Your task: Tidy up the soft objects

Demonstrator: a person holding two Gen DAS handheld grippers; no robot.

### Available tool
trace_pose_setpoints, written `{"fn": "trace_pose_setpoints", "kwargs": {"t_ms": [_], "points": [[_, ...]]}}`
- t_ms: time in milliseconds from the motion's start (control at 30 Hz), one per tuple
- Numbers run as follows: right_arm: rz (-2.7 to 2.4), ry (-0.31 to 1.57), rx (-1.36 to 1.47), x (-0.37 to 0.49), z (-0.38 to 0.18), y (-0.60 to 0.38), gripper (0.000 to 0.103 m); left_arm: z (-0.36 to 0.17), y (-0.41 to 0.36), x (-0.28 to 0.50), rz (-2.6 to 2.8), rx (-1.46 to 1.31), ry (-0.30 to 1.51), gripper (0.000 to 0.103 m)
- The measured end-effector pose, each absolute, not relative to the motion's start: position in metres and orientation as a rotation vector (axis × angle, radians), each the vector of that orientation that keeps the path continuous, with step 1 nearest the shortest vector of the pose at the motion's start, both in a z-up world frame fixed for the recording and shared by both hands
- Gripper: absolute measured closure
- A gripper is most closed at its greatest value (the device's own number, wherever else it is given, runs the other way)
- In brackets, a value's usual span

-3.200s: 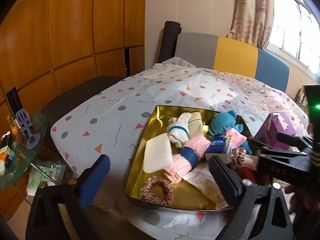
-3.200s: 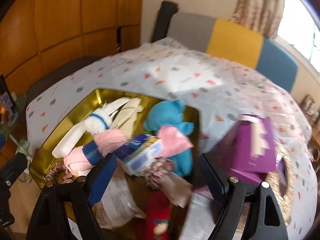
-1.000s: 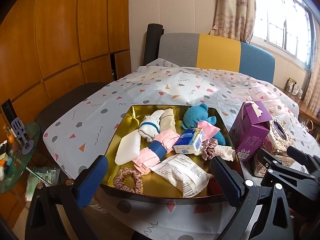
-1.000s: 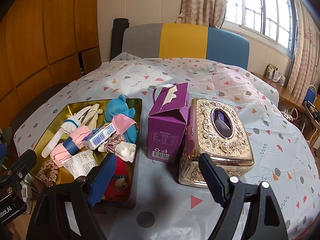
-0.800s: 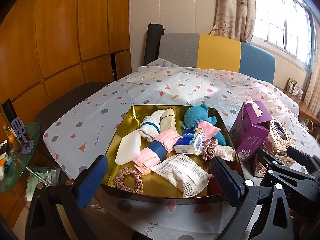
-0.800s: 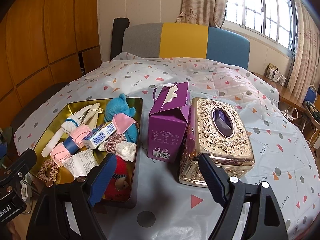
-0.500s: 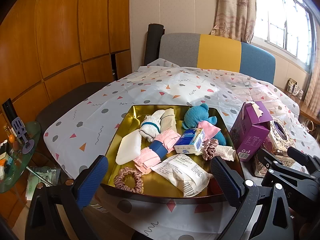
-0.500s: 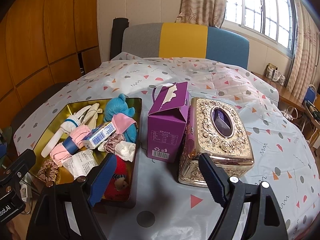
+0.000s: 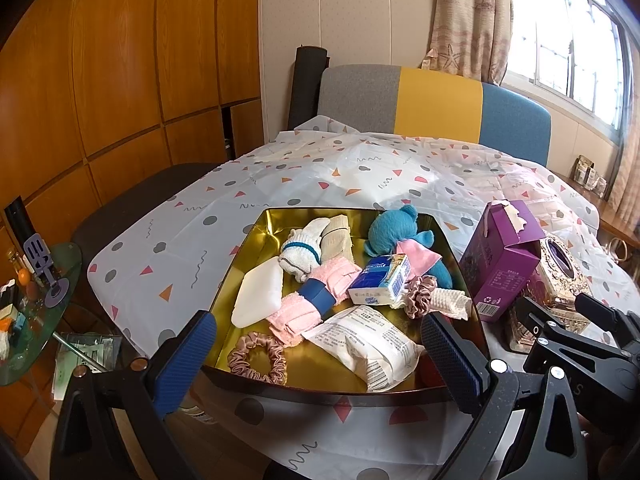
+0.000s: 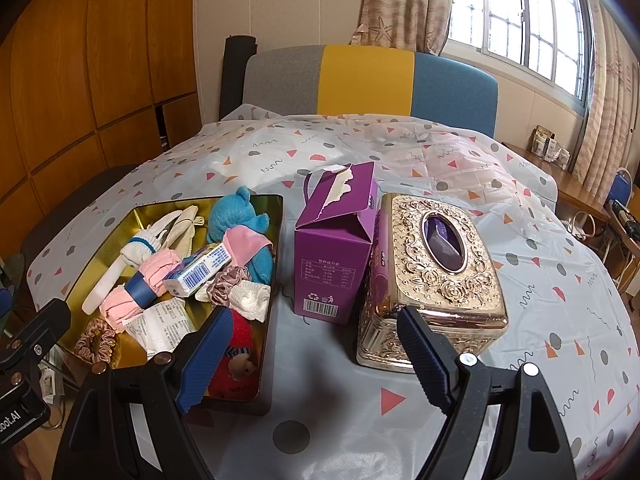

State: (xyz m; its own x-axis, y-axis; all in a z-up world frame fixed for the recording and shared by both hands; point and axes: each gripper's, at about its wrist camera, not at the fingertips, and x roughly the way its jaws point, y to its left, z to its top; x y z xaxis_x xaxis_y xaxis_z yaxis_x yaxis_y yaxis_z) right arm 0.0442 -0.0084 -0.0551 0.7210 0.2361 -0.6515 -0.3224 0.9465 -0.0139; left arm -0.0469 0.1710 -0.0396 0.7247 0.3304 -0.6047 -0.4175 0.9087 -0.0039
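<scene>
1. My left gripper point(image 9: 316, 354) is spread wide and empty at the bottom of the left wrist view, above the near rim of the gold tray point(image 9: 256, 232).
2. My right gripper point(image 10: 314, 356) is also spread and empty, low in the right wrist view.
3. The tray sits on the counter point(image 10: 520, 240) under a white cloth with coloured triangles and dots, at centre frame in the left view and lower left in the right view.
4. It holds a jumble of soft things: a blue plush toy point(image 9: 394, 228) at the back, a pink rolled towel point(image 9: 320, 296) with a blue band lying diagonally, a white sock point(image 9: 304, 248), a pink scrunchie point(image 9: 258, 356) near the front, a white packet point(image 9: 368, 344), and a red plush point(image 10: 236, 356) in the near right corner.
5. A purple carton point(image 10: 334, 248) stands upright just right of the tray, with an ornate gold tissue box point(image 10: 436, 272) beside it.
6. The tray's long axis runs away from me.
</scene>
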Motion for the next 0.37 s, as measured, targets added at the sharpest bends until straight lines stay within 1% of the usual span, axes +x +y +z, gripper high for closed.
{"fn": "trace_pose_setpoints", "kwargs": {"t_ms": [167,233,367], "points": [[0.31,0.7,-0.13,0.044,-0.0551,-0.009,0.018,-0.0403,0.1708,-0.0516,0.418,-0.135,0.615,0.0],[0.309,0.7,-0.127,0.0445,-0.0555,-0.0092,0.018,-0.0417,0.1713,-0.0518,0.414,-0.139,0.611,0.007],[0.303,0.695,-0.11,0.0455,-0.0543,-0.0148,0.018,-0.0464,0.176,-0.0473,0.408,-0.158,0.642,0.005]]}}
